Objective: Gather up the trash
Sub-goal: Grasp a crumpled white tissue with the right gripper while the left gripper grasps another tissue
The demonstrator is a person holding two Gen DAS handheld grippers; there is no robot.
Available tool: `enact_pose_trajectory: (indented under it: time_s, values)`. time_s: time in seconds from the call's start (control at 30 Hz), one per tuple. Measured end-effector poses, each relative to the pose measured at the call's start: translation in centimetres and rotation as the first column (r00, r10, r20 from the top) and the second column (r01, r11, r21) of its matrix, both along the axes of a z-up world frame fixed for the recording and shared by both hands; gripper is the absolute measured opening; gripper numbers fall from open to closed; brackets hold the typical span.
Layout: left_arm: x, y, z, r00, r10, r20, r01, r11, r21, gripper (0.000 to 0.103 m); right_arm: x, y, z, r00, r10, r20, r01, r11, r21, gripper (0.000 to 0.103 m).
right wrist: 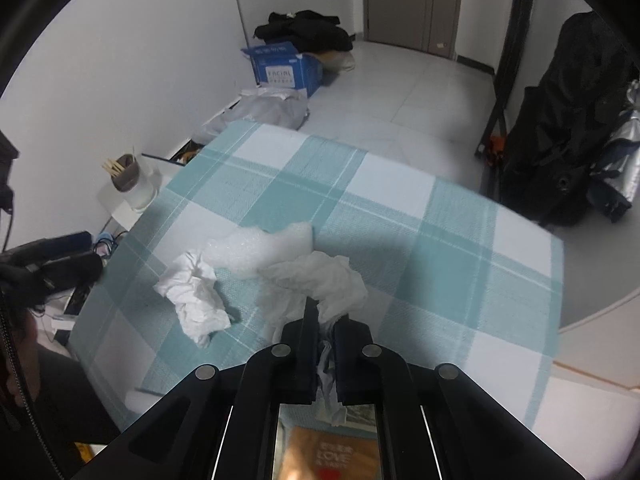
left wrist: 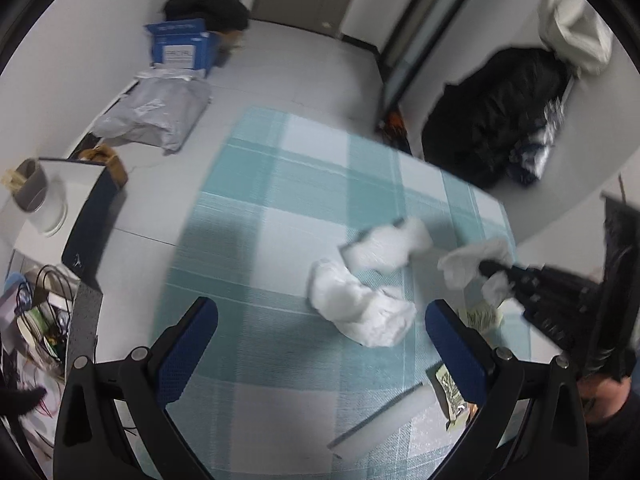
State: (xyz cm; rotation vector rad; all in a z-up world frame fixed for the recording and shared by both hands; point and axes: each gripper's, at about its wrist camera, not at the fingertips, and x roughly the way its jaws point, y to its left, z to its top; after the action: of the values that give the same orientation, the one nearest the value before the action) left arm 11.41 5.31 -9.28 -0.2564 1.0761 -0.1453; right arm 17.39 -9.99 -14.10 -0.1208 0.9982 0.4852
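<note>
— The checked cloth point(right wrist: 400, 208) carries the litter: a crumpled tissue point(right wrist: 320, 280) clamped tight in the right gripper point(right wrist: 326, 336), another wad point(right wrist: 194, 296) loose to its left.

— The left gripper point(left wrist: 320, 336) gapes wide, empty, over that wad point(left wrist: 360, 312). Next it closes there, probably; the view is blurred.

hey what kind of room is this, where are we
Probably a lived-in room at home, maybe a small flat or dorm. A table with a checked cloth stands on a tiled floor; clothes and a blue box lie by the wall, and a dark coat hangs near the door.
</note>
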Motion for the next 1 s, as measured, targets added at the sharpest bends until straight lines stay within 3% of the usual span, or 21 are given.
enact_pose_trajectory:
  time_s: [0.2,0.5,0.63,0.7,0.8,0.87,0.93,1.0]
  values:
    - [0.8,-2.9,-1.6,0.994,-0.076,-0.073,0.082,0.993,0.081,0.102,-0.7,-2.2,1.3,1.000,-0.013,0.024,0.012,1.000,0.029,0.005]
    - [0.8,-4.4,-2.7,0.991,-0.100,-0.094,0.114,0.979,0.171,0.097,-1.9,-4.8,2.6,0.998,-0.008,0.063,0.004,0.998,0.057,0.005]
    - [1.0,-5.0,-3.7,0.985,-0.113,-0.130,0.137,0.972,0.192,0.075,-2.4,-5.7,3.2,0.997,-0.015,0.074,0.010,0.997,0.076,0.005]
    - [1.0,-5.5,-3.8,0.985,-0.119,-0.125,0.146,0.961,0.236,0.069,-2.5,-6.1,3.4,0.997,-0.020,0.078,0.013,0.996,0.089,0.005]
    - [0.8,-5.9,-3.7,0.984,-0.134,-0.119,0.162,0.949,0.271,0.049,-2.7,-6.5,3.8,0.996,-0.024,0.085,0.016,0.995,0.101,0.005]
    - [0.8,-5.9,-3.5,0.985,-0.126,-0.113,0.153,0.949,0.275,0.036,-2.9,-6.7,4.1,0.995,-0.028,0.091,0.018,0.994,0.110,0.005]
    - [1.0,-5.7,-3.5,0.988,-0.107,-0.109,0.133,0.954,0.270,0.017,-3.1,-6.9,4.3,0.995,-0.030,0.093,0.019,0.993,0.116,0.005]
    - [1.2,-5.0,-3.4,0.991,-0.075,-0.111,0.100,0.965,0.242,0.011,-3.2,-7.0,4.4,0.995,-0.029,0.094,0.018,0.992,0.123,0.005]
